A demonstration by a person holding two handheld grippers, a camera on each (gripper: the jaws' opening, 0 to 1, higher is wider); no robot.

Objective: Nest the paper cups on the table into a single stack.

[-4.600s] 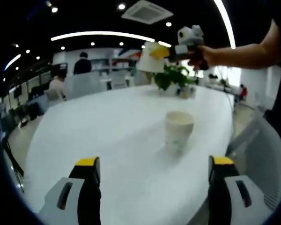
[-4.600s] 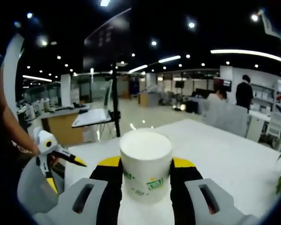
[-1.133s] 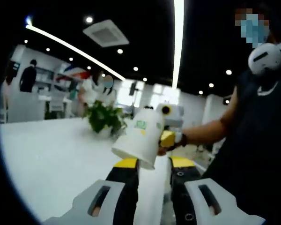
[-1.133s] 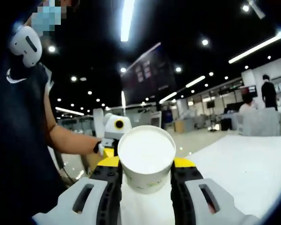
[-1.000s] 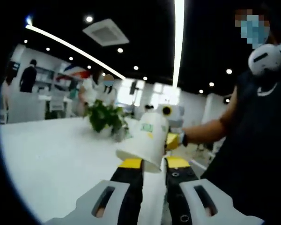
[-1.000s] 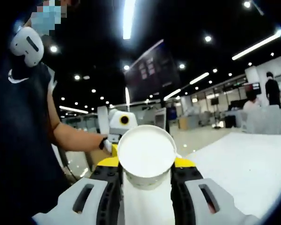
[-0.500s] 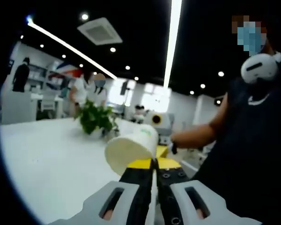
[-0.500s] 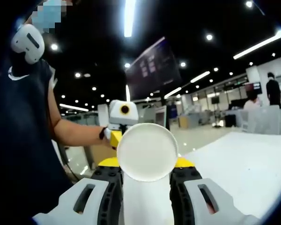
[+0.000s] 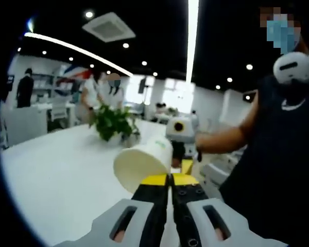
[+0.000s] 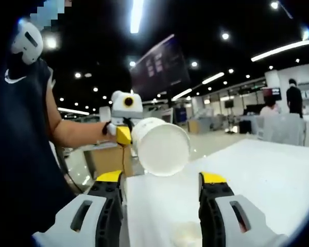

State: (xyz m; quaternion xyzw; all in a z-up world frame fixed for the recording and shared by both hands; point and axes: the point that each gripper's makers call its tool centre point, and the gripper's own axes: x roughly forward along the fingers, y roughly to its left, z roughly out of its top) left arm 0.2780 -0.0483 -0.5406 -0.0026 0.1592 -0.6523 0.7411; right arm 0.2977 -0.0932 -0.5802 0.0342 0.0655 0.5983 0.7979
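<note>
A white paper cup (image 9: 141, 164) with a green print lies on its side in the air, round end toward the camera. My left gripper (image 9: 168, 177) is shut on its edge, jaws pressed together. In the right gripper view the same cup (image 10: 159, 146) hangs between and beyond my right gripper (image 10: 161, 180), whose jaws stand wide apart and touch nothing. The left gripper (image 10: 122, 135) holds the cup from the left there. In the left gripper view the right gripper (image 9: 187, 154) sits just behind the cup. I cannot tell whether a second cup is nested inside.
The long white table (image 9: 56, 170) runs below the cup, also seen as the table (image 10: 268, 175) at the right. A potted plant (image 9: 113, 123) stands at its far end. The person (image 9: 268, 154) holding the grippers stands close by, and other people are in the background.
My right gripper's jaws have opened and drawn back from the cup. The cup stays with the left gripper, which went from open to shut on it.
</note>
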